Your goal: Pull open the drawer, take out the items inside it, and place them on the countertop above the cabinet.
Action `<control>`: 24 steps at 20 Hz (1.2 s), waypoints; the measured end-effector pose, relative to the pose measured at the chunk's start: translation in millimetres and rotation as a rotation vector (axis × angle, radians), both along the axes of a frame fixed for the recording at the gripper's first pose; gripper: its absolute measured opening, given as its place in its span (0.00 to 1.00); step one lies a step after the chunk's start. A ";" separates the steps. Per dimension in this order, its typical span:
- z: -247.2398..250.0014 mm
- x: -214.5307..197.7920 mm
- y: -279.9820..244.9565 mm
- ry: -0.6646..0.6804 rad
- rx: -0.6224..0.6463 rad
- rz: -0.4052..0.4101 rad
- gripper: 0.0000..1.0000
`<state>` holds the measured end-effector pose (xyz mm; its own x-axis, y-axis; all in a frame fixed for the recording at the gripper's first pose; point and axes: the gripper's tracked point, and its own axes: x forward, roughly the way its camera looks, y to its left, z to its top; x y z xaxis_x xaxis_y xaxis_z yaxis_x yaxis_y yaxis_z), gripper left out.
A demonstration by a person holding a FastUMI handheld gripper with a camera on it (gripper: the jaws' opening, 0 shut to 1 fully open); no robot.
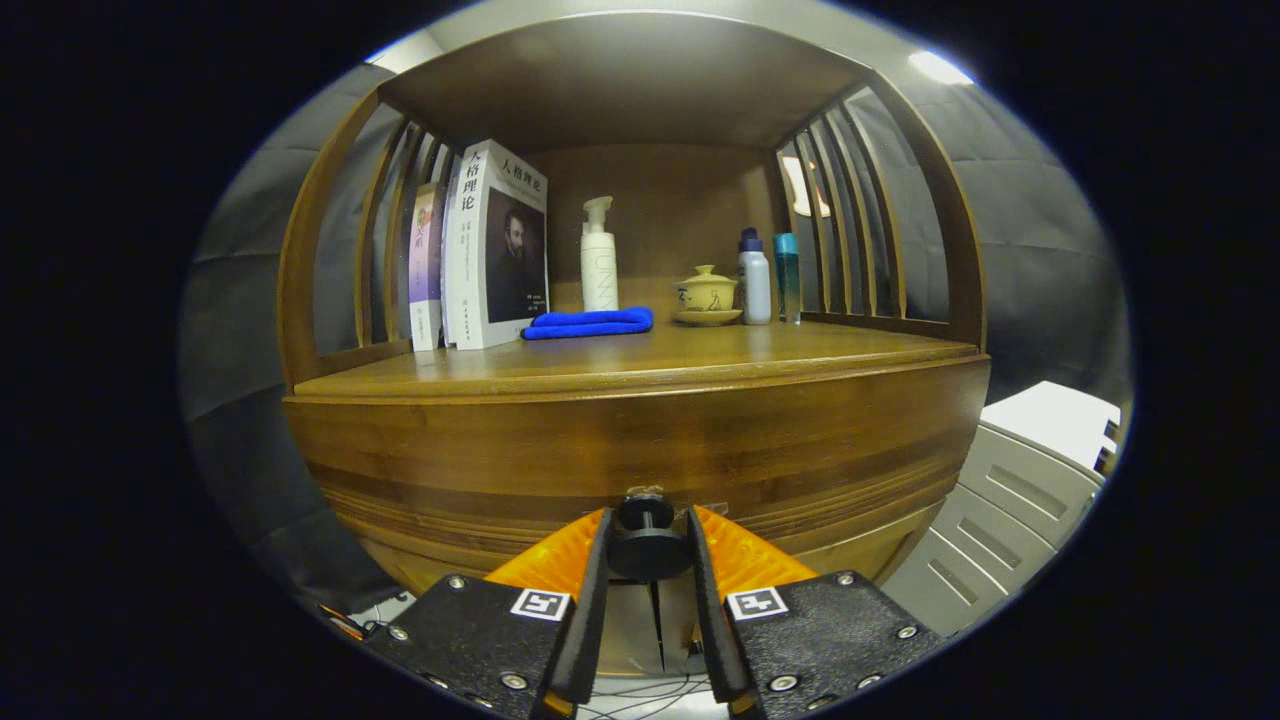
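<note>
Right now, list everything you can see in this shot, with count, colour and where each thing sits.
cabinet: one, brown wood, straight ahead, slatted sides
countertop: one, brown wood, above the drawer front
drawer knob: one, black, on the closed drawer front, between the fingers
books: about three, white and pale covers, upright at the countertop's left
folded cloth: one, blue, beside the books
pump bottle: one, white, behind the cloth
lidded teacup on saucer: one, yellowish, right of the pump bottle
bottles: two, white with dark cap and teal, right of the teacup
plastic drawer unit: one, pale grey, right of the cabinet
gripper: one, fingers on either side of the knob, appearing to press it
</note>
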<state>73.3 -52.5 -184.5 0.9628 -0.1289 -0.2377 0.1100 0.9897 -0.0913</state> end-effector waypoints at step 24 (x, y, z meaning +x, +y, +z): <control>7.9 -76.9 0.6 0.029 0.001 0.008 0.21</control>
<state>-3.5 -51.8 -176.6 0.9566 -0.1210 -0.2652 0.0995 0.9907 -0.0931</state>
